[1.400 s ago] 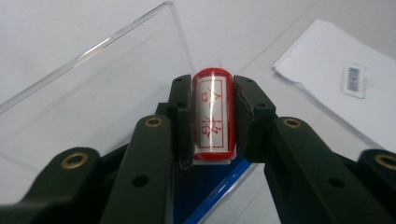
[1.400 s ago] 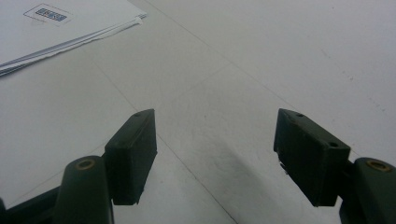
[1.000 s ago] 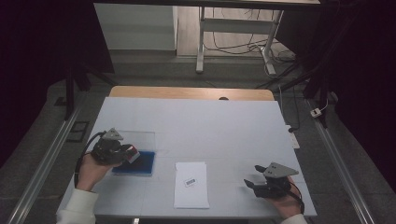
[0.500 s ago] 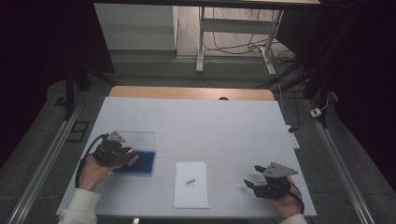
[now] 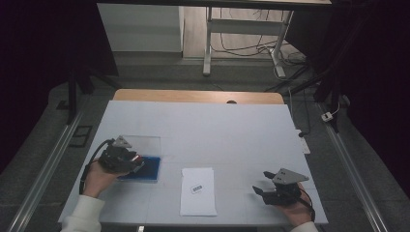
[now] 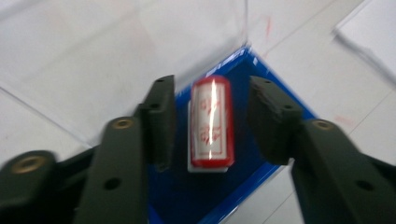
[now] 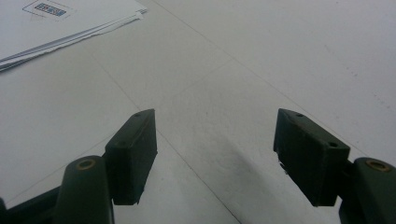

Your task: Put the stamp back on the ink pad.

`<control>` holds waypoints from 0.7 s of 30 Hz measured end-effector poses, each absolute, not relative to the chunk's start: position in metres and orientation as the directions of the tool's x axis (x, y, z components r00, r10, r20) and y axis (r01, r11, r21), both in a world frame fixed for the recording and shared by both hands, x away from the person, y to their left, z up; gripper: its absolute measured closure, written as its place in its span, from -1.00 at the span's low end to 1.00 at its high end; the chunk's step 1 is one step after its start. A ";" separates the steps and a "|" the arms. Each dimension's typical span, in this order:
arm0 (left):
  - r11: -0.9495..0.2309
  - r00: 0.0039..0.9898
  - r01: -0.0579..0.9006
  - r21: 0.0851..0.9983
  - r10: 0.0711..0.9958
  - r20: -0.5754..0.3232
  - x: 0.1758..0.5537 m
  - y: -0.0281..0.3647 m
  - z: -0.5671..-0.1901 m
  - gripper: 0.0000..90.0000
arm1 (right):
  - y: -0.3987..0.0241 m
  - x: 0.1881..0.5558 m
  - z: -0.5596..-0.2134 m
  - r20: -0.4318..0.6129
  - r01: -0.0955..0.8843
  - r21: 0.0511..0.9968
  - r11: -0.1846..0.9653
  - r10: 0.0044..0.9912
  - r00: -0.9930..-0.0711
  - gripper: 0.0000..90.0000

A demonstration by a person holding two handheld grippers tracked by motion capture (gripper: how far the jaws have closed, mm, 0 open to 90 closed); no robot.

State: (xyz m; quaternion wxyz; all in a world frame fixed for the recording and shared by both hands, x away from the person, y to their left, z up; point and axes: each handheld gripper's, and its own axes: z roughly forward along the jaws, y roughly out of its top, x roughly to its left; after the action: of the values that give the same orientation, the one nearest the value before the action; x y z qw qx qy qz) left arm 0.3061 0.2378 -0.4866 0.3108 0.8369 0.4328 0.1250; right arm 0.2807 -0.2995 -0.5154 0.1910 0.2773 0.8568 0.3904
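- The worktop (image 5: 232, 130) is seen as a wide, pale, matt sheet crossed by faint seams; everything else is placed against it.
- A stack of white paper sheets (image 5: 198, 191) with a small barcode label is laid flat near the worktop's front edge, about midway between the two hands.
- A blue ink-pad tray (image 5: 145, 168) is set at the worktop's left front, with a clear, glossy plastic lid (image 5: 142, 143) lying just behind it.
- The left gripper (image 5: 138, 163) is held over the tray. Its jaws have just been opening, and the stamp stands between them with a gap on either side, so nothing is gripped.
- The stamp (image 6: 211, 123), a small rounded cylinder with a glossy red body and a white label bearing red characters, is seen on the blue pad in the left gripper view.
- The right gripper (image 5: 261, 191) is rested at the worktop's right front, jaws spread wide and empty.
- The release is judged best finished by lifting the left gripper straight up, so that neither pad clips the stamp and tips it off the tray.
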 end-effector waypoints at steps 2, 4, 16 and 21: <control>-0.410 0.592 0.633 0.657 0.803 -0.068 0.304 0.238 -0.482 0.01 | -0.300 0.281 -0.516 -0.109 0.326 0.778 0.537 0.627 -0.772 -0.34; -0.393 0.592 0.618 0.681 0.803 -0.074 0.300 0.238 -0.479 -0.09 | -0.299 0.281 -0.516 -0.109 0.323 0.783 0.531 0.628 -0.771 -0.34; -0.355 0.601 0.544 0.760 0.797 -0.059 0.263 0.236 -0.469 -0.19 | -0.300 0.278 -0.513 -0.113 0.324 0.785 0.528 0.636 -0.763 -0.34; -0.345 0.619 0.517 0.784 0.783 -0.064 0.246 0.231 -0.476 -0.18 | -0.302 0.277 -0.512 -0.107 0.327 0.792 0.516 0.644 -0.757 -0.34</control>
State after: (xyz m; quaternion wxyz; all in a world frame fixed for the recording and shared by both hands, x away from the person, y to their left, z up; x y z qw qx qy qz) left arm 0.2461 0.2312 -0.4756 0.4051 0.8033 0.4046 0.1642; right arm 0.2774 -0.3021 -0.5120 0.1985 0.2863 0.8477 0.4000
